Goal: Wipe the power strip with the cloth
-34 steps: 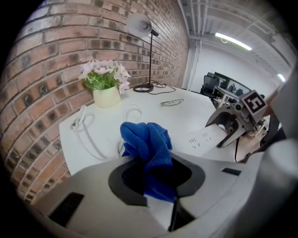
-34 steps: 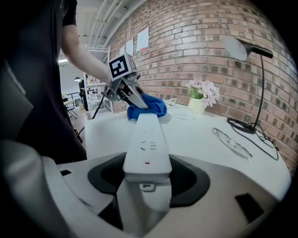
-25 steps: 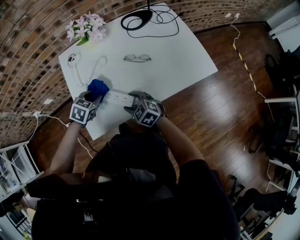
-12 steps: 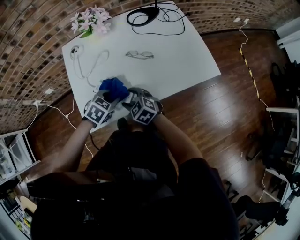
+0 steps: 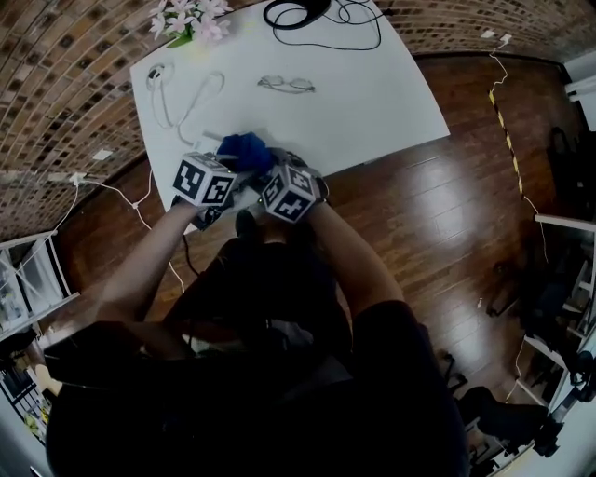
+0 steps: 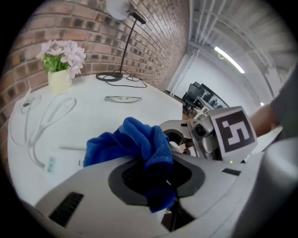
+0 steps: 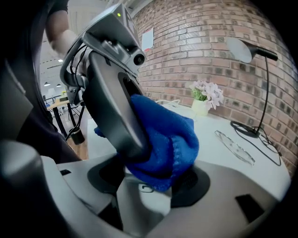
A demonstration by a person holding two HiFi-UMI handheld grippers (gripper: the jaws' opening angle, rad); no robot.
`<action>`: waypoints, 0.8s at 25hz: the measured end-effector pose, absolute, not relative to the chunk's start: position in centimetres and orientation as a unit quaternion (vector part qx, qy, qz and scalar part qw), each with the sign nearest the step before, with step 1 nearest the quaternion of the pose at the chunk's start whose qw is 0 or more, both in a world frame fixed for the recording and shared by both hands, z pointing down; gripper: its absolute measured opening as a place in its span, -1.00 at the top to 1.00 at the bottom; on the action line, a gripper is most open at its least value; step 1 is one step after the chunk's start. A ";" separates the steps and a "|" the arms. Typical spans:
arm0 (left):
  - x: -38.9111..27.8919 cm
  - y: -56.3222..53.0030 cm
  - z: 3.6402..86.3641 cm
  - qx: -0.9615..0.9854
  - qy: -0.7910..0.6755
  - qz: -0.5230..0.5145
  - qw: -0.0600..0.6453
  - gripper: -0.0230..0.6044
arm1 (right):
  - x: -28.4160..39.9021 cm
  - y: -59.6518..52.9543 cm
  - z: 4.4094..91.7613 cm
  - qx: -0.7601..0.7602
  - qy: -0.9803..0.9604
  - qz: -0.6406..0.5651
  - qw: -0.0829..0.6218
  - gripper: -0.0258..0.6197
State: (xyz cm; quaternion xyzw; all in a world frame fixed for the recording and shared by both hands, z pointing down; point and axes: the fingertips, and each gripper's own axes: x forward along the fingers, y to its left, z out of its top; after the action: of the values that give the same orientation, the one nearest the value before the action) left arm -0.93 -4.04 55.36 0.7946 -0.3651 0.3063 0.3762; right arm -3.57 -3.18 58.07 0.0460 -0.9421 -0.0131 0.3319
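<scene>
A blue cloth is bunched at the near edge of the white table. My left gripper is shut on the cloth, which spills out over its jaws. The cloth lies on top of the white power strip. My right gripper is shut on that end of the strip, right beside the left gripper. In the head view the cloth and both grippers hide most of the strip. The left gripper view shows the right gripper's marker cube close behind the cloth.
Further back on the table lie a pair of glasses, a looped white cable, a pot of pink flowers and a lamp base with black cord. The table's near edge meets wooden floor. A brick wall runs behind.
My left gripper has slid the cloth rightward along the strip, from its left end up against the right gripper. The right gripper has kept its hold in place.
</scene>
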 end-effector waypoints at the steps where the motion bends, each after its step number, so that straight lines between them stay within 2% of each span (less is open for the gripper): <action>1: -0.9 -4.0 55.3 0.794 -0.362 0.296 0.389 0.62 | -3.7 -3.1 58.1 0.046 -0.942 -0.012 0.333 0.05; 4: -1.0 -3.8 55.1 0.791 -0.358 0.262 0.422 0.63 | -3.9 -2.8 58.2 0.042 -0.941 -0.007 0.336 0.05; 10: -0.2 -4.2 53.7 0.777 -0.360 0.126 0.500 0.64 | -3.7 -3.0 58.1 0.042 -0.940 -0.003 0.338 0.05; 20: -1.1 -5.8 50.3 0.793 -0.374 0.040 0.479 0.64 | -3.7 -2.9 58.2 0.046 -0.939 0.000 0.340 0.05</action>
State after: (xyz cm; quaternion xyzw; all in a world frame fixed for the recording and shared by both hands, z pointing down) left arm -1.10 -5.84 50.35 0.7932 -0.3742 0.0396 0.4788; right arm -3.70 -2.89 58.22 0.0462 -0.9392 0.0005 0.3402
